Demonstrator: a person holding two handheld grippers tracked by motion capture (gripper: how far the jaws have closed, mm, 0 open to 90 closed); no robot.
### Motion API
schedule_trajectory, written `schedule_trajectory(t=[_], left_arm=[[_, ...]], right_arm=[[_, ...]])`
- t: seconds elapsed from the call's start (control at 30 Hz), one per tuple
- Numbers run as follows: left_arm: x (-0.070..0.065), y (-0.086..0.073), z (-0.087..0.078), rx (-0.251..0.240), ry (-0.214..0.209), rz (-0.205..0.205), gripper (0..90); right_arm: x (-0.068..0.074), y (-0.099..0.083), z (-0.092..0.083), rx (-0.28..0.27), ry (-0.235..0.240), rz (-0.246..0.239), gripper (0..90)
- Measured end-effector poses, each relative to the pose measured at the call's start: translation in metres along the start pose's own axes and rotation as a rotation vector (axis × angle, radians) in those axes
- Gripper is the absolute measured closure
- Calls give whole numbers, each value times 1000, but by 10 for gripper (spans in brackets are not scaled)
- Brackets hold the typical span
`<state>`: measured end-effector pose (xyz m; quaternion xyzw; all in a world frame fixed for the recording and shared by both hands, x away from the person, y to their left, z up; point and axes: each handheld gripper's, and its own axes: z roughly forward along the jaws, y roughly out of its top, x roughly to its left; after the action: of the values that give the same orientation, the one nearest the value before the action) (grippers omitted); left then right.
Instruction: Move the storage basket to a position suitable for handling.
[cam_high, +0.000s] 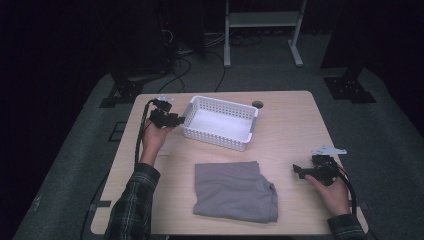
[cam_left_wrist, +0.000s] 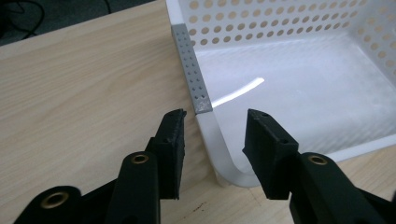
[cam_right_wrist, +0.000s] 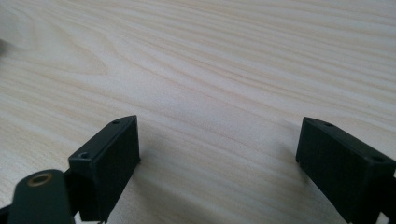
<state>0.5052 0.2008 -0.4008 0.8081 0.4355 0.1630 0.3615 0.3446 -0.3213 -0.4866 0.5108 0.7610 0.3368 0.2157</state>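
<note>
Left claw (cam_left_wrist: 212, 123) astride basket rim (cam_left_wrist: 212, 135) (not clamped), right claw (cam_right_wrist: 219, 144) wide apart

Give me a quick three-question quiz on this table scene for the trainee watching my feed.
1. True or false: the white perforated plastic basket holds the folded grey cloth.
2. Which part of the basket lies between the open jaws of the left gripper? A) its rim wall B) its floor C) nothing
3. Fill in: below the right gripper, whose jaws are open, there is only the bare light wooden ____.

Key:
1. False; the basket is empty, and the cloth lies flat on the table nearer the person.
2. A
3. table
</note>
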Motion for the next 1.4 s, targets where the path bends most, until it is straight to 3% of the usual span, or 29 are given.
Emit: schedule_trajectory(t=[0.13, 0.2, 0.3, 0.5, 1.07, 1.4], left_arm=[[1, -3, 7, 35, -5, -9, 617], [0, -3, 8, 34, -17, -11, 679], [-4, -2, 9, 36, 11, 0, 693], [-10, 0, 10, 31, 4, 14, 721], [-46, 11, 24, 40, -19, 42, 759], [-69, 17, 35, 32, -53, 55, 759]], right_arm=[[0, 0, 0, 0, 0, 0, 124], [0, 0, 0, 0, 0, 0, 124], [0, 0, 0, 0, 0, 0, 125], [0, 0, 0, 0, 0, 0, 124], [0, 0, 0, 0, 0, 0, 125], [0, 0, 0, 0, 0, -1, 125]])
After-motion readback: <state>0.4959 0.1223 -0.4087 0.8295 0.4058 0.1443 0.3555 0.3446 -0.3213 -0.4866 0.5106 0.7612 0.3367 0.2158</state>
